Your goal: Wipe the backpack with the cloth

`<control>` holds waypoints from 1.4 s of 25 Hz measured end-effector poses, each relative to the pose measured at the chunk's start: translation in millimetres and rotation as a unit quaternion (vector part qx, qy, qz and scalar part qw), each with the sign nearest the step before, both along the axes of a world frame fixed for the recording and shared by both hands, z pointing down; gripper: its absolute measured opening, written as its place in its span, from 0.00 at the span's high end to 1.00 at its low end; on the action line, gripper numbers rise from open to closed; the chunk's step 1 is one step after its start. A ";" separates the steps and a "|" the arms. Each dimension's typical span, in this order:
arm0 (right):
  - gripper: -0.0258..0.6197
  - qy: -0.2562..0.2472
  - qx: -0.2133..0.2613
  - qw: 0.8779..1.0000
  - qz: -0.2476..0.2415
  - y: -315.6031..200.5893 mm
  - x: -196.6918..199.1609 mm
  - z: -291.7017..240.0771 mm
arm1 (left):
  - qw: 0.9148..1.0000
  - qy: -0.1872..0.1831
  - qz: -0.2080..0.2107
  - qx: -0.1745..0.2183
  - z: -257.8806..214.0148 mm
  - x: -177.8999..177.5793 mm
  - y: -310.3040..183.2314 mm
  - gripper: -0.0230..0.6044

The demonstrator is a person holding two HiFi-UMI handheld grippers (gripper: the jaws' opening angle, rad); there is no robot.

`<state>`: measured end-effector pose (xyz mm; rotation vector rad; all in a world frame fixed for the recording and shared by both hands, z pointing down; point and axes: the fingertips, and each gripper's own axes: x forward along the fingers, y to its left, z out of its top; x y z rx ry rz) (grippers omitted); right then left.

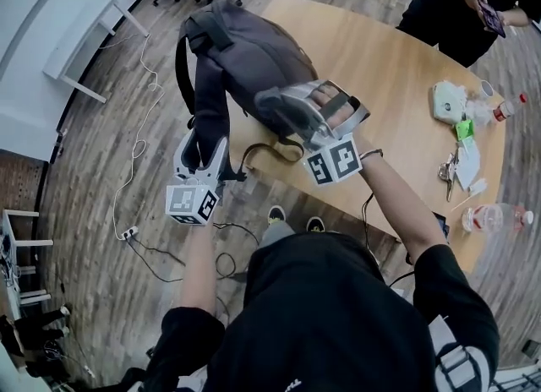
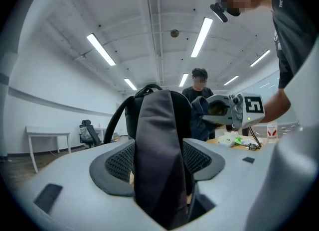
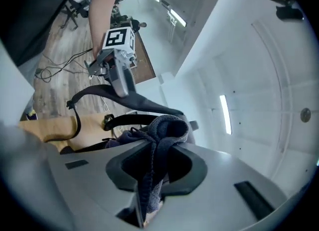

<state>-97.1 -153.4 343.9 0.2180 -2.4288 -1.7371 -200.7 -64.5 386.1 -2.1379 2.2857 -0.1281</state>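
Both jaws of the left tongs point(image 1: 204, 149) stand wide around the shoulder strap point(image 2: 159, 145) of the grey backpack point(image 1: 245, 52) on the table point(image 1: 380, 69); right tongs point(image 3: 157, 168) pinch the dark cloth point(image 3: 164, 128) beside it; only the gripper views show ceiling lights point(image 2: 202, 36).

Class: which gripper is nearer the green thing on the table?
Right. The right gripper is over the backpack, on the green thing's side; the left gripper is off the table's edge, beyond the backpack.
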 end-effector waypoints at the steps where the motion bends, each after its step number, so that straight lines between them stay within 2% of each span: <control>1: 0.85 -0.012 0.017 1.000 -0.002 -1.5 -0.3 -16.1 | 1.000 0.002 -0.006 -0.002 2.3 -0.6 5.7 0.50; 3: 0.85 -0.041 0.034 0.999 0.000 -9.1 -2.8 -50.2 | 1.000 0.002 -0.013 -0.009 6.7 -1.2 17.6 0.50; 5: 0.85 -0.048 0.007 0.999 0.009 -21.7 -11.4 -74.7 | 1.000 0.004 -0.017 -0.010 6.5 -2.3 28.4 0.50; 8: 0.85 -0.011 -0.042 0.999 -0.002 -25.2 -28.3 -79.0 | 0.999 0.020 -0.028 0.004 1.8 -4.1 40.7 0.50; 11: 0.85 -0.034 -0.048 0.998 -0.014 -13.7 -21.2 -64.1 | 0.998 0.041 -0.035 0.014 0.8 -2.8 47.3 0.50; 13: 0.86 -0.043 -0.066 0.997 -0.010 -6.3 -9.8 -37.7 | 0.998 0.047 -0.035 0.015 2.9 0.7 51.3 0.50; 14: 0.86 -0.033 -0.072 0.997 -0.004 -3.7 -6.3 -17.9 | 0.998 0.049 -0.034 0.013 5.0 2.5 53.1 0.50; 16: 0.86 0.030 -0.081 0.996 0.015 -1.5 -5.7 40.4 | 0.998 0.055 -0.033 0.005 12.1 5.6 56.5 0.50; 18: 0.86 0.105 -0.092 0.989 0.038 -4.2 -8.0 113.2 | 0.997 0.064 -0.035 -0.005 21.3 8.4 60.4 0.50; 19: 0.86 0.126 -0.104 0.985 0.049 -6.5 -8.3 144.5 | 0.997 0.068 -0.036 -0.009 25.2 9.9 62.5 0.50; 21: 0.86 0.146 -0.143 0.976 0.071 -10.7 -7.4 188.9 | 0.997 0.073 -0.034 -0.018 30.3 13.2 65.8 0.50; 24: 0.86 0.156 -0.186 0.966 0.088 -15.3 -7.7 221.7 | 0.997 0.075 -0.028 -0.024 33.1 16.5 67.9 0.50; 28: 0.86 0.180 -0.174 0.965 0.074 -18.9 -0.3 242.2 | 0.996 0.082 -0.026 -0.031 38.6 17.2 70.8 0.50; 31: 0.86 0.215 -0.160 0.959 0.093 -39.2 14.4 258.1 | 0.996 0.083 -0.021 -0.036 42.0 21.8 70.1 0.50; 35: 0.86 0.259 -0.101 0.955 0.100 -60.3 25.4 259.5 | 0.996 0.086 -0.011 -0.039 45.3 27.9 69.0 0.50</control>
